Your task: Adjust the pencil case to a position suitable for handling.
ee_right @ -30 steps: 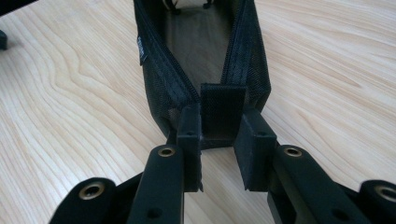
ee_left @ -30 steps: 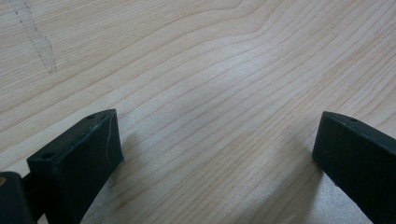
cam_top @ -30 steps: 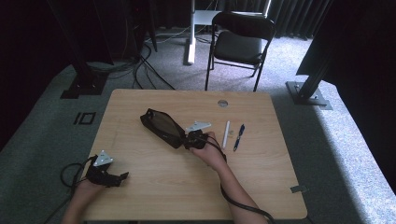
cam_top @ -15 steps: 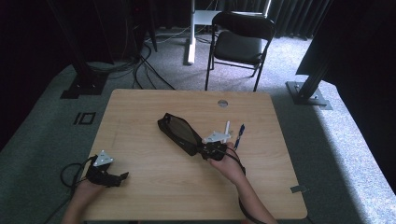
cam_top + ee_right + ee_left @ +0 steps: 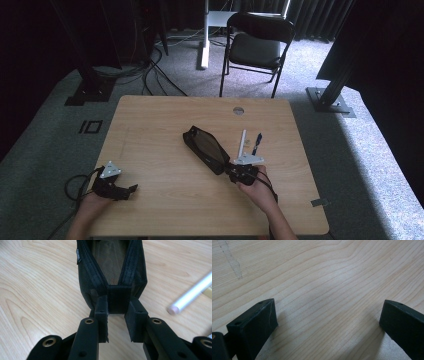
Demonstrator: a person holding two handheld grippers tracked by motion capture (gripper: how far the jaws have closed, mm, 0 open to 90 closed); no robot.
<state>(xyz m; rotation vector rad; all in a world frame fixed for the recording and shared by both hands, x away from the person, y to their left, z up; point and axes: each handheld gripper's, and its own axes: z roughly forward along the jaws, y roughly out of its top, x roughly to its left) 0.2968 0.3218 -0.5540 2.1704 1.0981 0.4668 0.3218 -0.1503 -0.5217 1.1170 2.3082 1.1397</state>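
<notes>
Black mesh pouch lies near centre of table, slightly toward right edge, long axis slanting from far-left to near-right. Zip open in right gripper view; mouth gapes, interior dark, contents cannot be told. Right gripper pinches pouch's near end, pads pressed on fabric tab at base of zip. White pen and dark pen lie just beside pouch, toward right edge, outside it. Left gripper rests near front-left corner, jaws spread wide over bare wood, nothing between.
</notes>
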